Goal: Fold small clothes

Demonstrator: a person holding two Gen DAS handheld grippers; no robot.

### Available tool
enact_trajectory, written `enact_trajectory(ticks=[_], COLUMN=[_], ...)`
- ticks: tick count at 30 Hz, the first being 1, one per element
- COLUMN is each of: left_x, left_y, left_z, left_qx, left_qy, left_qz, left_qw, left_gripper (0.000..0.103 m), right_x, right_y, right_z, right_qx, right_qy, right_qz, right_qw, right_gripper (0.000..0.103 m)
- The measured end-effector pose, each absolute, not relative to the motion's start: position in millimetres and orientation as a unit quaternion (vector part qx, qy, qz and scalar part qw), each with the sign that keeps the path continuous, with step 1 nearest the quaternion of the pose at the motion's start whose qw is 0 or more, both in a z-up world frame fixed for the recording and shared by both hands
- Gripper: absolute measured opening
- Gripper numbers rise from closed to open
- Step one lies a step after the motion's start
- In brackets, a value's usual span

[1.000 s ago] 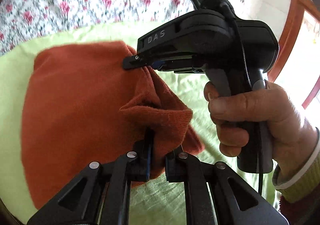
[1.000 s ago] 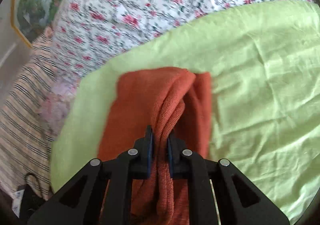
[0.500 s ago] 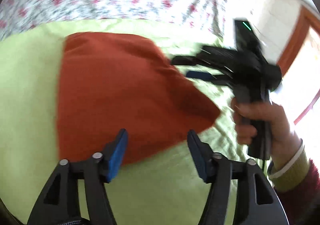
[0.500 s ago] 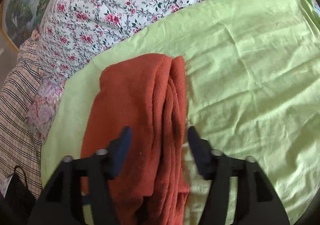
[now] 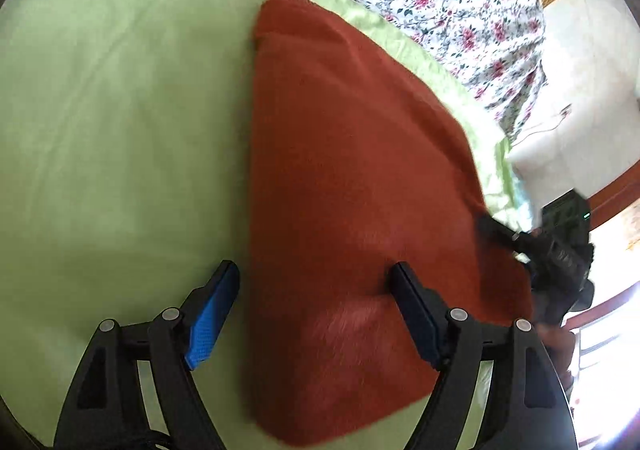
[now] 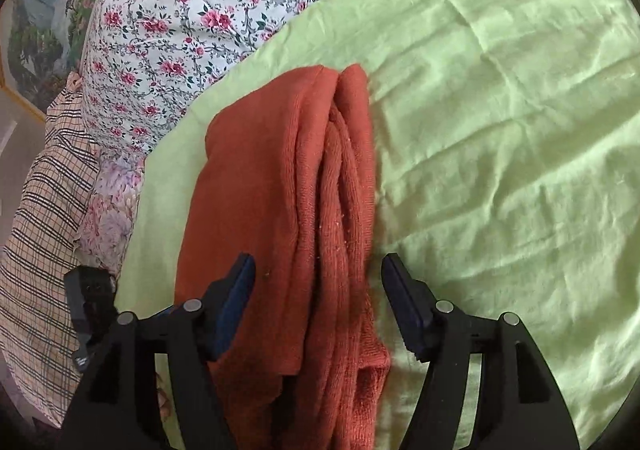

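Observation:
A rust-orange knit garment lies folded on the light green sheet. My left gripper hovers over the garment's near left edge. Its jaws are still opening and its blue pads touch nothing. In the right wrist view the garment shows long bunched folds running away from me. My right gripper stands open astride those folds, with the pads clear of the cloth. One blurred right gripper finger rests at the garment's right corner.
The green sheet spreads wide to the right of the garment. A floral quilt lies behind it, with checked cloth at the left. A black device sits at the sheet's left edge.
Both grippers have let go of the orange garment and opened. The raised fold has dropped flat. My left gripper swung to the garment's left edge and rolled. The right gripper sank a little.

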State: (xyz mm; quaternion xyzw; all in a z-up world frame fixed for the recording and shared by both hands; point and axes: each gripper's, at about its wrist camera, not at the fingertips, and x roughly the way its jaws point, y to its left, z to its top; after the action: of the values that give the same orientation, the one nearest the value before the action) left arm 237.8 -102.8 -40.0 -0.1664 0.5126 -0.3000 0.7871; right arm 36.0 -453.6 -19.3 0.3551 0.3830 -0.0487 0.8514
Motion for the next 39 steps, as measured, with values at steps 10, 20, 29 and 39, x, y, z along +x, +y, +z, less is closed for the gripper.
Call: enact_trajectory(ticks=[10, 20, 29, 39], left_x=[224.0, 129.9, 82.7, 95.1], left_y=[-92.4, 26.4, 77.0, 89.5], left_z=[-15.6, 17.8, -14.7, -10.9], left_qx=[-0.147, -0.139, -0.13, -0.147], left_qy=[0.465, 0.434, 0.464, 0.458], left_qz=[-0.321, -0.27, -0.24, -0.213], left_qw=[0.812, 0.848, 0.842, 0.85], left_gripper=[0.027, 0.026, 0.033, 0.061], right_x=[49.2, 47.4, 45.6, 30.2], right_y=[-424.0, -312.6, -255.9, -266.0], right_z=[-17.2, -23.4, -48.5, -27.3], right_qx=[0.342, 0.35, 0.334, 0.295], right_qy=[0.392, 0.382, 0.418, 0.413], right_qz=[-0.024, 0.076, 0.106, 0.026], right_qw=[0.854, 0.852, 0.838, 0.862], right_gripper=[0.027, 0.025, 0.026, 0.053])
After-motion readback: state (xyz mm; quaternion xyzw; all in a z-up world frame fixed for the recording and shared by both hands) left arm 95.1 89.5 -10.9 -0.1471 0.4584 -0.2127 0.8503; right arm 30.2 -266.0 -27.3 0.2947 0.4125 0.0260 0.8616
